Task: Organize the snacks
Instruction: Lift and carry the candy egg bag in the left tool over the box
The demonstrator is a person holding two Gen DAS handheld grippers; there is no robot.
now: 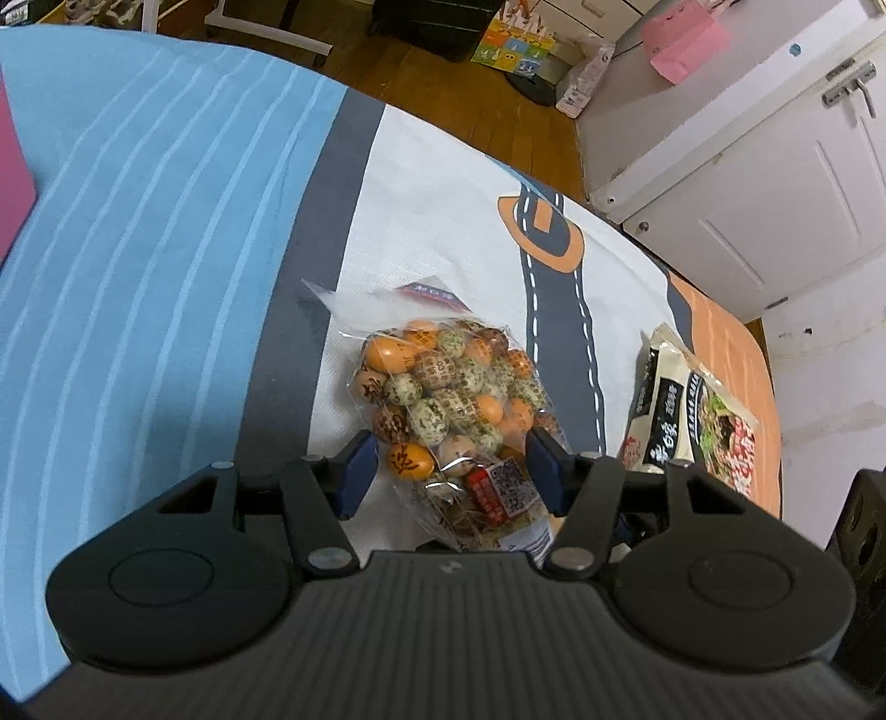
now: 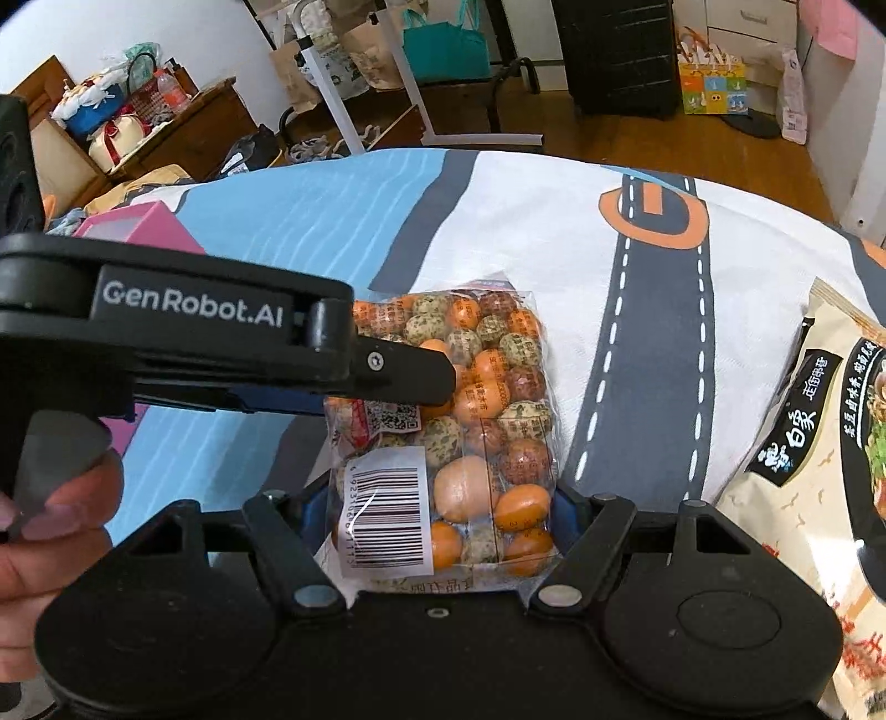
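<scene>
A clear bag of orange, brown and speckled candy eggs (image 1: 448, 399) lies on the printed bedsheet (image 1: 166, 221). My left gripper (image 1: 451, 471) has its blue pads on both sides of the bag's near end and grips it. In the right wrist view the same bag (image 2: 470, 432) sits between the pads of my right gripper (image 2: 437, 515), which close on its barcode end. The left gripper's body (image 2: 221, 343) reaches in from the left over the bag. A beige noodle packet (image 1: 692, 410) lies to the right, also in the right wrist view (image 2: 819, 443).
A pink box (image 2: 138, 227) sits on the blue striped part of the sheet at the left. White cabinets (image 1: 747, 166) stand beyond the bed's right edge. Wood floor with bags, a dark case (image 2: 620, 50) and a white stand (image 2: 387, 83) lies past the far edge.
</scene>
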